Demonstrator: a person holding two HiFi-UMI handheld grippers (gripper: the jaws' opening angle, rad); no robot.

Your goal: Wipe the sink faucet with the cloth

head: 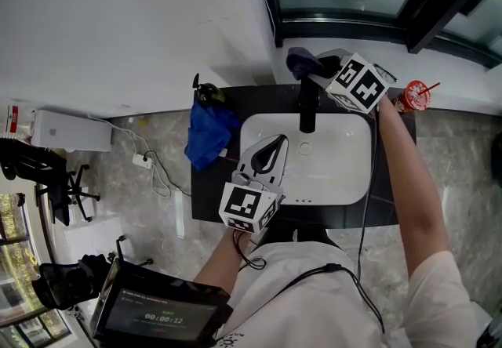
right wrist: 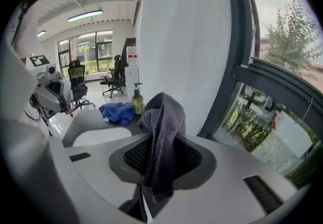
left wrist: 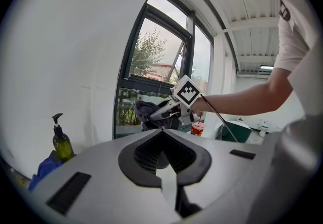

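A black faucet [head: 307,110] stands at the back rim of the white sink [head: 345,182]. My right gripper [head: 318,67] hangs just above and behind the faucet top, shut on a dark grey cloth [head: 300,63]. In the right gripper view the cloth [right wrist: 164,114] bulges up out of the jaws of the right gripper [right wrist: 160,140] and hides the faucet. The left gripper [head: 279,139] hovers over the left side of the basin, its fingers meeting at the tips with nothing in them. From the left gripper view [left wrist: 161,130] I see the right gripper [left wrist: 164,111] with the cloth [left wrist: 144,109].
A blue cloth [head: 207,132] and a green soap bottle [head: 208,93] sit on the dark counter [head: 205,197] left of the sink. A red cup with a straw [head: 415,96] stands at the right. A window frame [head: 345,25] runs behind the faucet.
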